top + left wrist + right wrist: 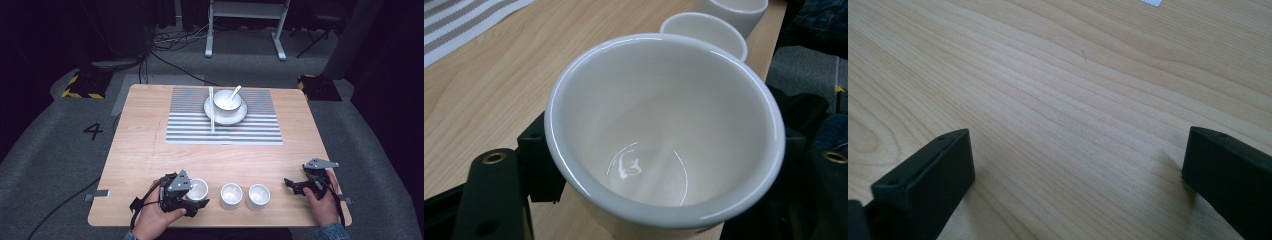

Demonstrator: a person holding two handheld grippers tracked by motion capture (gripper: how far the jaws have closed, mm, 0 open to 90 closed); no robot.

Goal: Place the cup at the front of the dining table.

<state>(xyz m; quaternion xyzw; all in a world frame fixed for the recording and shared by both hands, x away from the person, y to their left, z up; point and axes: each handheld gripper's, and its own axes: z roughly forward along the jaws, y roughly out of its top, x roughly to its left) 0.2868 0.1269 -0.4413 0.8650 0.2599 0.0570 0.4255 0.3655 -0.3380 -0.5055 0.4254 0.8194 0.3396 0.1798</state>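
— Where was the leftmost cup (664, 135) found?

— At the near edge of the table (145, 150), upright, first in a row with the middle cup (231, 195) and the right cup (259, 196) just beside it. It was enclosed by the left gripper (192, 200), a jaw pressed to either side of its wall.

— And the right gripper (295, 186)?

— Its jaws were spread apart over bare wood, nothing between them. The row lay to its left, the right cup nearest.

— Farther out?

— A bowl (226, 100) with a spoon (233, 93) was set on a plate (240, 115) on the striped mat (190, 125), chopsticks (211, 110) alongside.
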